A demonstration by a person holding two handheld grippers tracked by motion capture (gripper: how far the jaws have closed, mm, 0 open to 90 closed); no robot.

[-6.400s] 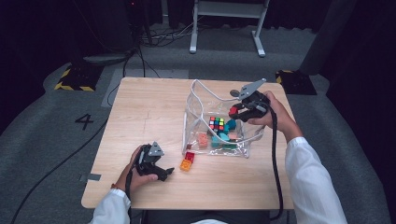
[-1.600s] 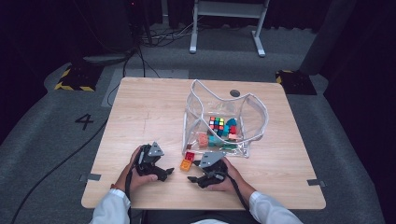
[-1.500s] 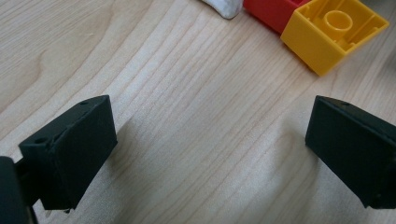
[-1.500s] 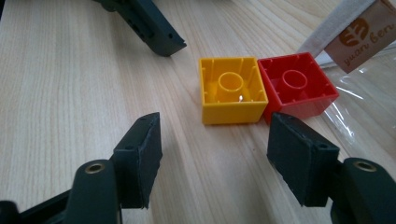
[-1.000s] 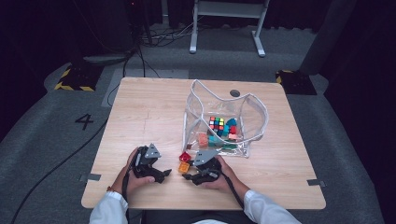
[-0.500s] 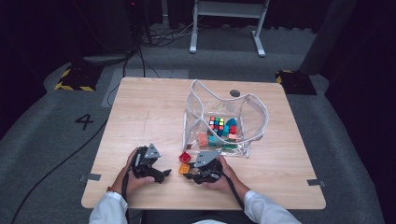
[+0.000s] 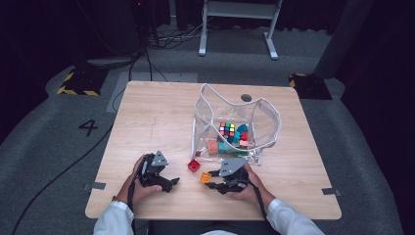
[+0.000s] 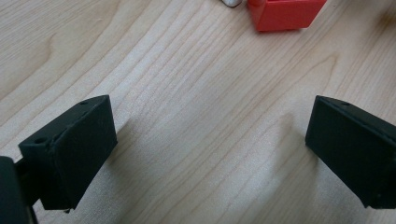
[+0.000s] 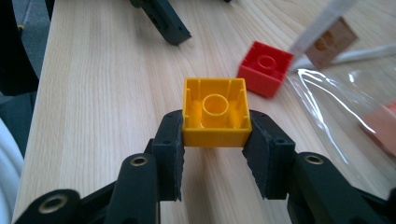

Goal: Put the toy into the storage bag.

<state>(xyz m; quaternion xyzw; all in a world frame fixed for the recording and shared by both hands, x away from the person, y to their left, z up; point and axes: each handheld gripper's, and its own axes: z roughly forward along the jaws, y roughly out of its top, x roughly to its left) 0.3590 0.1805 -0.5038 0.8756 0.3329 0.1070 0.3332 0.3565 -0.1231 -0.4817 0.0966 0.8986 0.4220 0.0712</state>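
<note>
- The right gripper (image 9: 215,140) has its 2 jaws clamped on the yellow block (image 9: 215,111), 1 pad on each side wall, with the block's hollow underside facing the camera.
- In the high view that block (image 7: 205,177) sits at the tip of the right gripper (image 7: 211,182), low over the table (image 7: 147,117) near the front edge.
- The bag (image 7: 235,122), clear plastic with its mouth standing open, lies beyond and to the right of the held block; a cube (image 7: 226,129) and other coloured pieces show inside it.
- The relation that matters, as I judge it: the bag's opening is up and away from the person, so the block has to rise and travel forward-right over the near rim.
- The red block (image 7: 194,165) rests on the table just beside the bag's near left corner, between the 2 grippers and apart from both.
- The left gripper (image 7: 169,183) has its jaws wide apart with nothing between them; its own view shows bare wood there and the red block (image 8: 285,13) ahead, past the tips.
- The red block seems about equally near to each gripper; the left is the free one, so it looks the better placed to take it.
</note>
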